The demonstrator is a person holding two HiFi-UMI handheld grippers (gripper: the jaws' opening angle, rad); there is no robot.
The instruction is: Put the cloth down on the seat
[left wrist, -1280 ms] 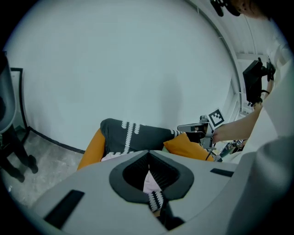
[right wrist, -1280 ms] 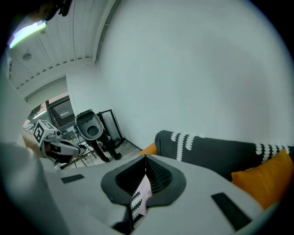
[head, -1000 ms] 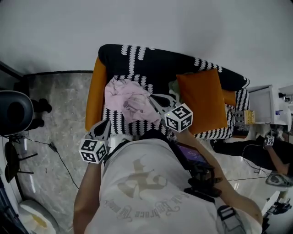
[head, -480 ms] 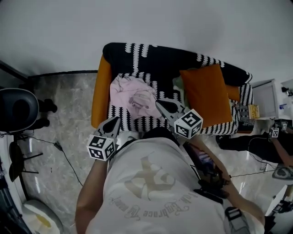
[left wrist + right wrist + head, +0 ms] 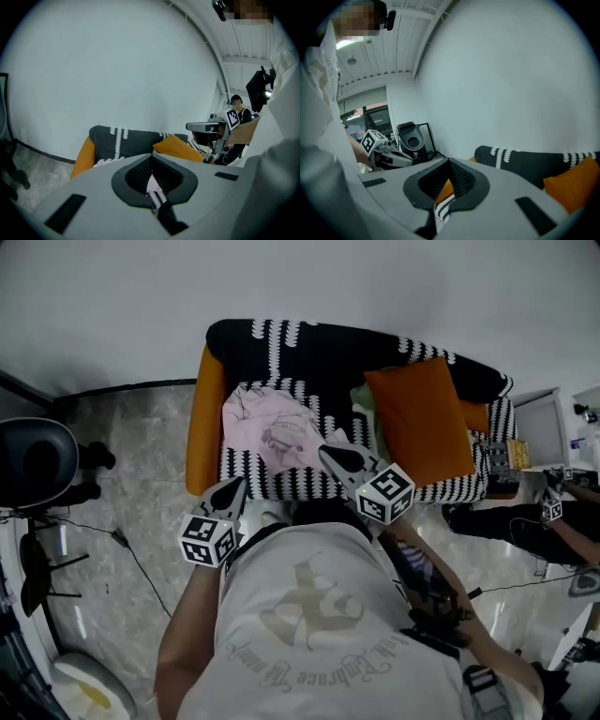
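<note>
The crumpled pale-pink cloth (image 5: 277,432) already lies on the black-and-white patterned sofa seat (image 5: 272,486), left of the square orange cushion (image 5: 419,432). The left gripper (image 5: 234,487) and right gripper (image 5: 328,455) hold nothing, their jaws pressed together. Best to back them away from the cushion without snagging fabric.

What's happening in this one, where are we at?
A person stands at a patterned sofa with a gripper in each hand. The pink cloth lies crumpled on the seat, left of the orange cushion. The left gripper and right gripper are both shut, holding nothing.
</note>
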